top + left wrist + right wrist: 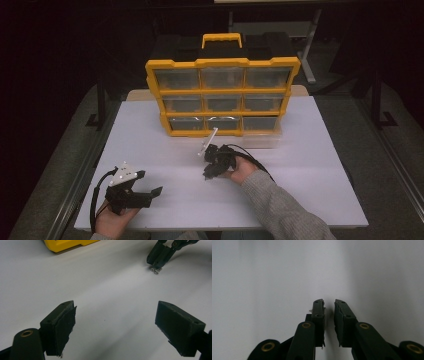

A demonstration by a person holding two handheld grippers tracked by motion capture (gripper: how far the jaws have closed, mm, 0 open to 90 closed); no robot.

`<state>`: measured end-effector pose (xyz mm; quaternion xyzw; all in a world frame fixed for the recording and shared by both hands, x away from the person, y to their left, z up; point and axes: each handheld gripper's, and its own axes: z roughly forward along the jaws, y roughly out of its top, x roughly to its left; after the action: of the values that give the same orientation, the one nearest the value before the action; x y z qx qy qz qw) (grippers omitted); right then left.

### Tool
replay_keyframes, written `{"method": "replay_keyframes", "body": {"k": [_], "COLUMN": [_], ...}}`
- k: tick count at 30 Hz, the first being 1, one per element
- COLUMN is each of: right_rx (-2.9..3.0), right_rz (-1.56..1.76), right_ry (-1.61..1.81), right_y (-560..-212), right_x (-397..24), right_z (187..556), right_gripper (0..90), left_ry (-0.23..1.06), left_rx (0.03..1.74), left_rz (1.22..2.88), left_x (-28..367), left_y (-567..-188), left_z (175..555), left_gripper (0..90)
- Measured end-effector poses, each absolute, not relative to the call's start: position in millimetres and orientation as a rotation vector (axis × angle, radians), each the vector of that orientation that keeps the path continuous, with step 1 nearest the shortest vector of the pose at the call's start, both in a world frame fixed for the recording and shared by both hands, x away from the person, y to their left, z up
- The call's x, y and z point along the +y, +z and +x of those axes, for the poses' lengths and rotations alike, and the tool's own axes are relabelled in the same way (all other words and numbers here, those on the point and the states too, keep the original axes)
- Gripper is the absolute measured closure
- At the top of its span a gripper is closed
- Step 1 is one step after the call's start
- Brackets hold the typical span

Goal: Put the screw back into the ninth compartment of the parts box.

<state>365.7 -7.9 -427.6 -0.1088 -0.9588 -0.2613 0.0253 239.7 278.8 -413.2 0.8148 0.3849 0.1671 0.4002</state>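
A small silver screw (155, 270) lies on the white table (305, 165), right at the fingertips of my right gripper (156, 265). That gripper (209, 175) points steeply down at the table in front of the yellow organizer (222, 95). Its jaws (329, 305) stand almost together with a thin gap, and I see nothing between the pads. My left gripper (150, 182) rests low at the table's near left, jaws wide open (115, 315) and empty, facing the screw.
The yellow organizer (65, 245) stands upright at the table's back, with clear drawers in three rows and a yellow handle (222, 40) on top. A clear drawer (260, 140) lies at its right foot. The surroundings past the table's edges are dark.
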Motion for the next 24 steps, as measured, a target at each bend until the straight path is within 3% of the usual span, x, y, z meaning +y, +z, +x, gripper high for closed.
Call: {"method": "replay_keyframes", "body": {"k": [9,24], "right_rx": [-2.997,-2.971], "right_rz": [-0.315,-0.313], "right_ry": [-0.799,-0.821], "right_y": [-429.9,-431.1], "right_x": [-6.3,-8.5], "right_z": [366.1,370.2], "right_gripper": [83.6,86.2], "left_ry": [0.433,0.422], "left_rx": [0.969,0.974], "left_rz": [2.057,2.064], "left_x": [279.7,278.8], "left_y": [-412.8,-413.7], "left_z": [239.8,240.2], "left_gripper": [16.0,16.0]}}
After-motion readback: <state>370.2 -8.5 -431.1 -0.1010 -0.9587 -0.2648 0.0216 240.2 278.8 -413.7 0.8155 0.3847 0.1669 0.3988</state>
